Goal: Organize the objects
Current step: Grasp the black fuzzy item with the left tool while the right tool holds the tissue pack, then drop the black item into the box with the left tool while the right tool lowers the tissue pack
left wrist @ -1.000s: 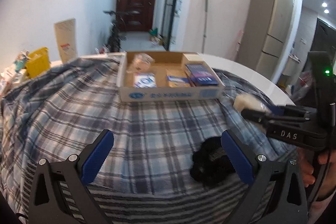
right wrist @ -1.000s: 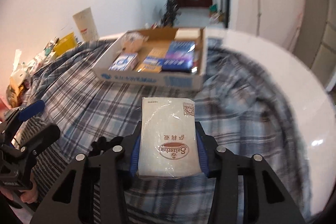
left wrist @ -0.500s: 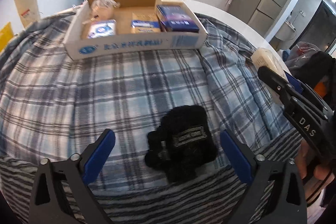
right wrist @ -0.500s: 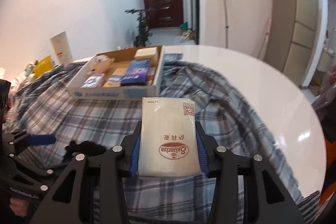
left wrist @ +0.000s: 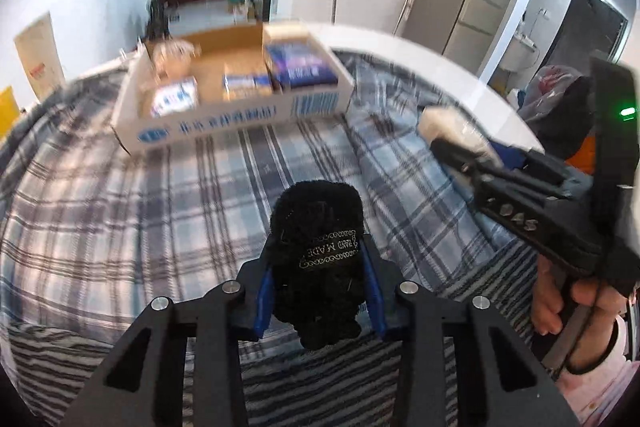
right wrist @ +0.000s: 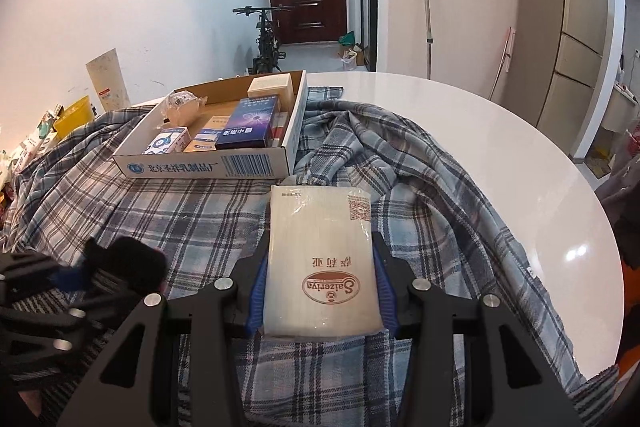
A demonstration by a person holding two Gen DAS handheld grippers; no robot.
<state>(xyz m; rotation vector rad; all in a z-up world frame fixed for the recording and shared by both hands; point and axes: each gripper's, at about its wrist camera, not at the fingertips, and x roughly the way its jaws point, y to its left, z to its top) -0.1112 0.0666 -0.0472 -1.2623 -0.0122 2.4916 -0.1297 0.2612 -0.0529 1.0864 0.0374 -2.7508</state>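
My left gripper [left wrist: 318, 267] is shut on a black knitted item [left wrist: 318, 251] with a "hand made" label and holds it above the plaid cloth [left wrist: 140, 219]. It also shows at the lower left of the right wrist view [right wrist: 132, 263]. My right gripper [right wrist: 320, 267] is shut on a white tissue pack [right wrist: 322, 259] with a brown oval logo, held over the cloth; it shows at the right of the left wrist view [left wrist: 452, 131]. A shallow cardboard box [right wrist: 208, 165] with several small packages stands ahead on the cloth [left wrist: 240, 117].
The plaid cloth covers part of a round white table [right wrist: 500, 155]. Clutter and a yellow bag [right wrist: 74, 113] lie at the far left. A bicycle [right wrist: 266, 43], a door and a tall cabinet [right wrist: 576, 27] stand beyond the table.
My left gripper closed on the black knitted item and lifted it off the cloth. My right gripper still holds the tissue pack, with its view shifted slightly.
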